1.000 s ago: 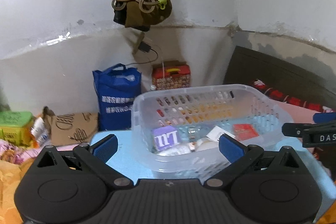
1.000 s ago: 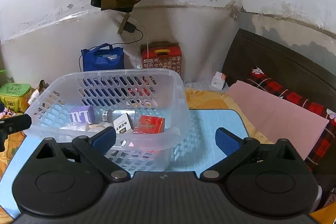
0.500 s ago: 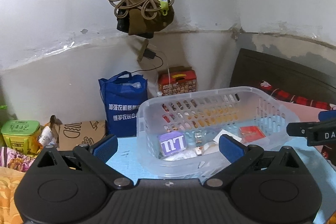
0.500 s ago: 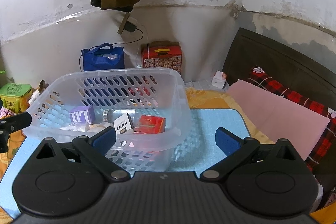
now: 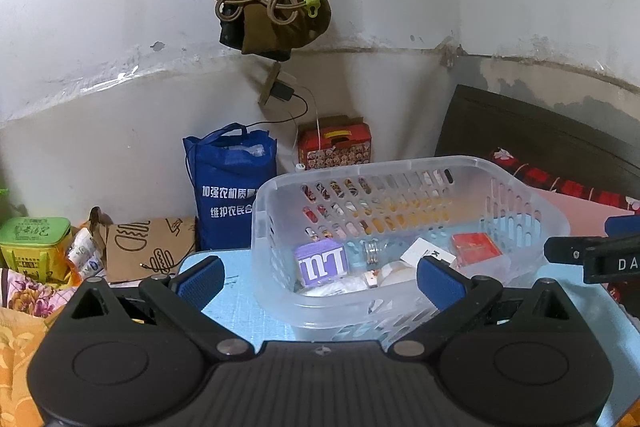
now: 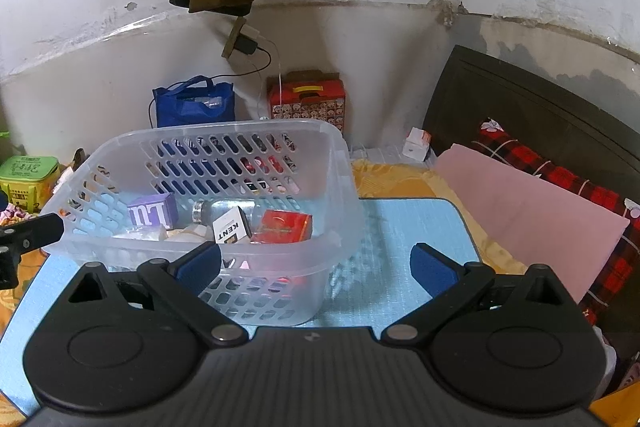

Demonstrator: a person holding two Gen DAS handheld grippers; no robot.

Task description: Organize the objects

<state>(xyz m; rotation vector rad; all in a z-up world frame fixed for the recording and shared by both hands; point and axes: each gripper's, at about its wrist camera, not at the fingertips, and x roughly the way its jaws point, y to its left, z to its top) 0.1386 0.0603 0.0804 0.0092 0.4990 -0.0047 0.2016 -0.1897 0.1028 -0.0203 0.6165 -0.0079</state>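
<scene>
The basket (image 6: 208, 163) sits on the blue mat (image 6: 404, 267), and the small things already lie inside it: a purple box (image 6: 152, 213), a clear bottle (image 6: 224, 209), a white KENT pack (image 6: 230, 229) and a red pack (image 6: 286, 225). Nothing loose shows on the mat, so the sorting looks all but done (little seems left beyond drawing back). The left gripper (image 5: 320, 277) and the right gripper (image 6: 316, 263) are both spread wide and empty, short of the basket's near wall. The bottle lies on its side, long axis along the basket's length, its neck toward the purple box.
</scene>
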